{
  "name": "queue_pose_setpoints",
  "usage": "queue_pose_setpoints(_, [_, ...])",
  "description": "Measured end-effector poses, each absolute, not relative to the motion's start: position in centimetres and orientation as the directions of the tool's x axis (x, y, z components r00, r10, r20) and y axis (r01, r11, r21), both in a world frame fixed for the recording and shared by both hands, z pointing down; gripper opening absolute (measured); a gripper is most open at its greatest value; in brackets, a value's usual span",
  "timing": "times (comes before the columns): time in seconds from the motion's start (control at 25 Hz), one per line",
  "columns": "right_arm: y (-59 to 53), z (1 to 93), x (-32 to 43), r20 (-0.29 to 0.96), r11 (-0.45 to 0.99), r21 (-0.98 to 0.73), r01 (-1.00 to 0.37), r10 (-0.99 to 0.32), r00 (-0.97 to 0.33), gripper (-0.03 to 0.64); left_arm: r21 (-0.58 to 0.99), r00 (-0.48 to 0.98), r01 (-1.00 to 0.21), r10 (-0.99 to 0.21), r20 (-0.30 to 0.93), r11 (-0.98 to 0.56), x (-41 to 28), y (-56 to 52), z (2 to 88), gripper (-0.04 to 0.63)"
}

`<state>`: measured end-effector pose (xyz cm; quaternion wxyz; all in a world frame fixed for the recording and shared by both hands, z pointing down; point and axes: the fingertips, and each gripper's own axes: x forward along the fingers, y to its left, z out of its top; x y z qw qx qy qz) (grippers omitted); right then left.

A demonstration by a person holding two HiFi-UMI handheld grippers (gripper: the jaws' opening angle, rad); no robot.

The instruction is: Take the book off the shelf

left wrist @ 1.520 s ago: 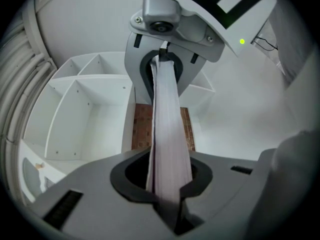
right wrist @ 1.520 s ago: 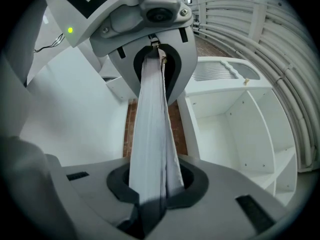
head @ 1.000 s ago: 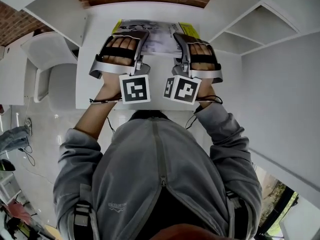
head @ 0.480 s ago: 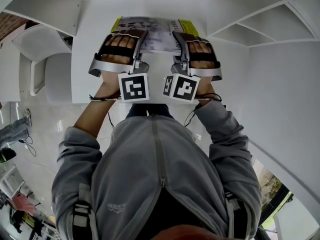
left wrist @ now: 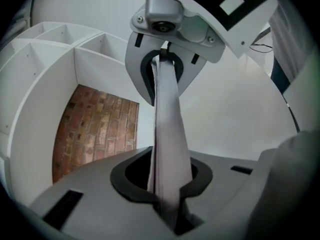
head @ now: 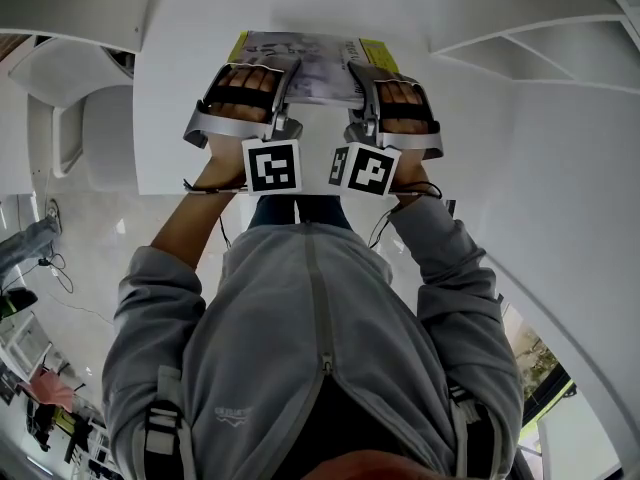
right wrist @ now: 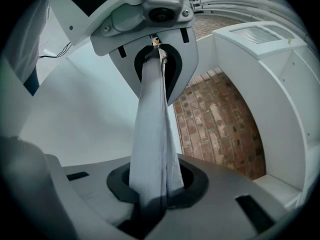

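A thin book (head: 312, 64) with a grey cover and yellow corners lies flat between both grippers above a white table (head: 180, 118). My left gripper (head: 284, 80) is shut on its near edge at the left, and my right gripper (head: 358, 80) is shut on the same edge at the right. In the left gripper view the book (left wrist: 168, 134) runs edge-on from my left gripper (left wrist: 167, 201) up to the other gripper (left wrist: 165, 59). The right gripper view mirrors this: the book's pages (right wrist: 152, 134) are pinched in my right gripper (right wrist: 150, 201).
White shelf compartments (head: 545, 43) stand at the right, also seen as shelving (left wrist: 55, 49) in the left gripper view. A brick wall (right wrist: 220, 129) shows behind the open shelf bays. A white chair (head: 70, 118) stands left of the table.
Both grippers have come down together with the book still clamped. The brick wall and upper shelf have slid out of the top of the head view.
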<state>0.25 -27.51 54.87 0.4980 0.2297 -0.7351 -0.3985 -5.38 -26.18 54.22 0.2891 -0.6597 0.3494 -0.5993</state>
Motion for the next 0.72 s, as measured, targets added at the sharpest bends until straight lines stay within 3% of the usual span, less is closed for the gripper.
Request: queue_pose_setpoints(0.72, [-25.9,62.6,1.2,0.679,0.696,0.709,0.114,-0.629,-0.380,0.083,-0.659,0.076,-0.190,-0.681,0.729,-0.727,-4.0,-24.3,62.2,0.074])
